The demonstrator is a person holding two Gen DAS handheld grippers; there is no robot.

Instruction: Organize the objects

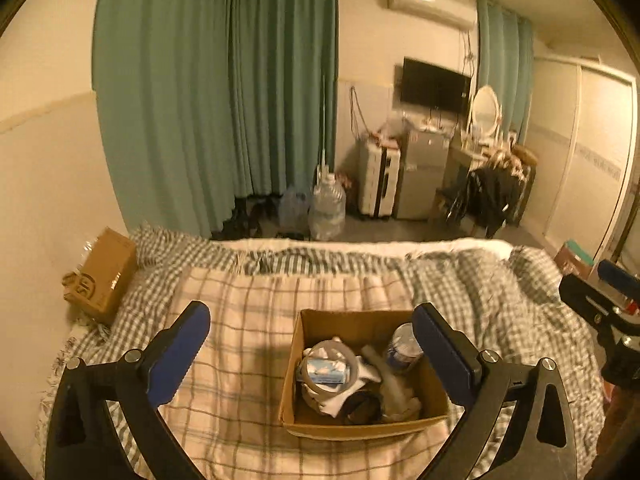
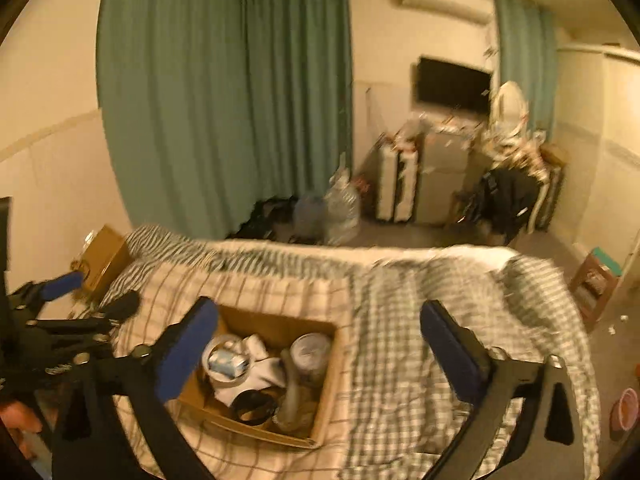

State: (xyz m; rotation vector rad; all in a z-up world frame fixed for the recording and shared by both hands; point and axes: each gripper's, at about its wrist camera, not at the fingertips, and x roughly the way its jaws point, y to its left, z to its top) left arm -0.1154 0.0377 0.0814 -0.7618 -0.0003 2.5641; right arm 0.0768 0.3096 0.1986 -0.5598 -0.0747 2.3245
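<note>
left tongs (image 1: 312, 344) spread wide, empty | right tongs (image 2: 320, 344) spread wide, empty | cardboard box (image 1: 362, 426) on bed (image 1: 248, 320), holding tape roll (image 1: 330, 364), possibly a can (image 1: 404, 348)

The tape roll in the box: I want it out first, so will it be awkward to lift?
Probably light and stiff: the tape roll is a thin open ring. It lies tilted on soft white cloth, so it may slide. Set on edge, it would likely roll.
</note>
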